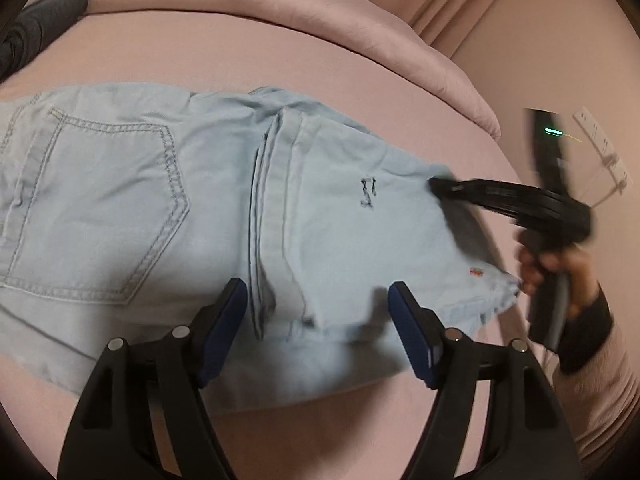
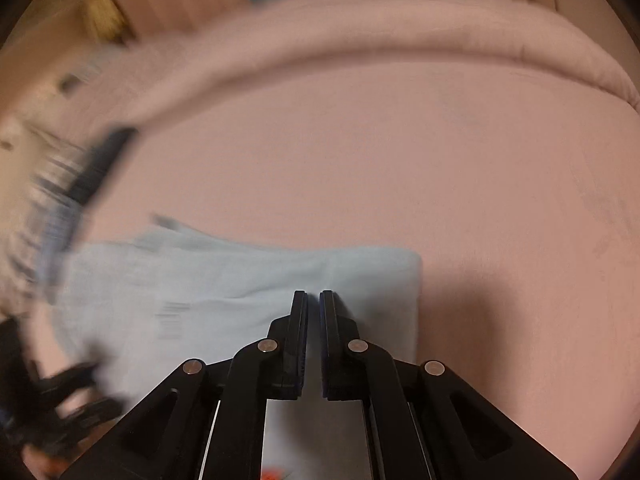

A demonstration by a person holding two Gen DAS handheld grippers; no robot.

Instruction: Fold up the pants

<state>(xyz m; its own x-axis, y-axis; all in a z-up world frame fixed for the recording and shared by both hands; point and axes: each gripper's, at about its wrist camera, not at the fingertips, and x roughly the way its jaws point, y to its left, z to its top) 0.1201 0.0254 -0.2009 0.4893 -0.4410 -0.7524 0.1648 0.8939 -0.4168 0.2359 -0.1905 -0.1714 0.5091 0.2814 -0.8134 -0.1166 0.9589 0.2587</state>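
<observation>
While the light-blue pants (image 1: 168, 200) are spread on the pink bed (image 1: 280, 60), the left tongs (image 1: 318, 312) are held open above them; the right tongs (image 2: 314, 300) are closed, gripping nothing.

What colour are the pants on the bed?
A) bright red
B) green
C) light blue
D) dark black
C: the pants are pale blue denim with a stitched back pocket, lying on the pink bed sheet.
</observation>
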